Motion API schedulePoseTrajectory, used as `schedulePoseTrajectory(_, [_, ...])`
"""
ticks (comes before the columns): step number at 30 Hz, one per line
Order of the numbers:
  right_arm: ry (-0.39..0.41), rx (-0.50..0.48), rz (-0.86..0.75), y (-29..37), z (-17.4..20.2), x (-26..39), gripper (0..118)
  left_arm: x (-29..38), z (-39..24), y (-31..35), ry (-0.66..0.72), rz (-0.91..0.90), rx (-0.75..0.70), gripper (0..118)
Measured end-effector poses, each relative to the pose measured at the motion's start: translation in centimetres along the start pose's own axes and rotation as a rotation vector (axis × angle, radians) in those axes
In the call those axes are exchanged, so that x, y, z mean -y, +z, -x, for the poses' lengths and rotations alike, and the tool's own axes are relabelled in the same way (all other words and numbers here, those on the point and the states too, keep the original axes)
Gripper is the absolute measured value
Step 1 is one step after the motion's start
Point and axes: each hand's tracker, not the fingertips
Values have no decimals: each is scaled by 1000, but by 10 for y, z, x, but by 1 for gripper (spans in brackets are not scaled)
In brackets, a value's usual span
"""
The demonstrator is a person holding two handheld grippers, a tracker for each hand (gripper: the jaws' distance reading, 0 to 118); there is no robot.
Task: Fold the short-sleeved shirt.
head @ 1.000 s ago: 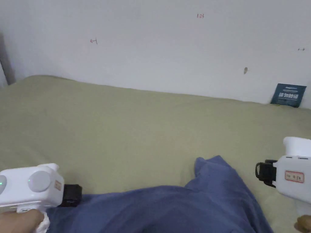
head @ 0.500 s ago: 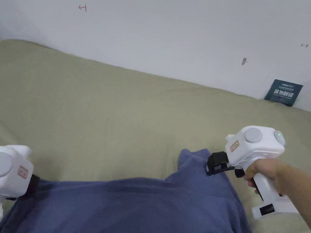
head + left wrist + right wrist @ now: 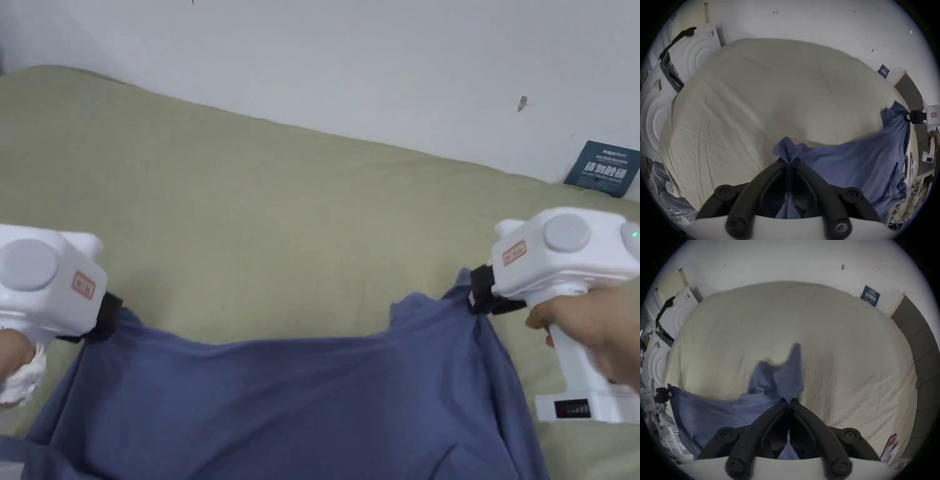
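Both claws, left (image 3: 111,315) & right (image 3: 480,297), clamp blue shirt (image 3: 300,406) taut.

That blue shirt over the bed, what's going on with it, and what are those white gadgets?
A person is holding a handheld gripper in each hand and using them to handle a blue shirt. The left gripper is shut on one part of the shirt's upper edge, the right gripper on another, so the cloth hangs spread between them above the beige bed. No fold has been made yet; the shirt is just stretched wide, its lower part trailing toward the person.
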Motion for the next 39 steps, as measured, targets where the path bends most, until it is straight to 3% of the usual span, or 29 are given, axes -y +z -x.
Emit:
schedulePoseTrajectory(10, [103,-49,-202,148,21,66,1,25,-9,116,-156,-230,105,4])
schedulePoseTrajectory(12, [97,-57,-235,168,19,91,1,48,-4,133,-154,-368,94,4])
schedulePoseTrajectory(18, [-6,-44,-315,203,-4,181,1,112,15,146,-219,-277,78,4])
schedulePoseTrajectory(22, [-73,-34,-232,199,-16,243,1,152,30,138,-240,-235,66,4])
schedulePoseTrajectory(28, [-247,-46,-115,168,-37,316,2,200,39,123,-230,-159,110,4])
schedulePoseTrajectory(35, [-294,-32,-44,139,-34,360,2,238,45,93,-175,-42,112,4])
schedulePoseTrajectory(39, [-279,-7,-15,128,-26,367,2,250,45,79,-102,39,113,8])
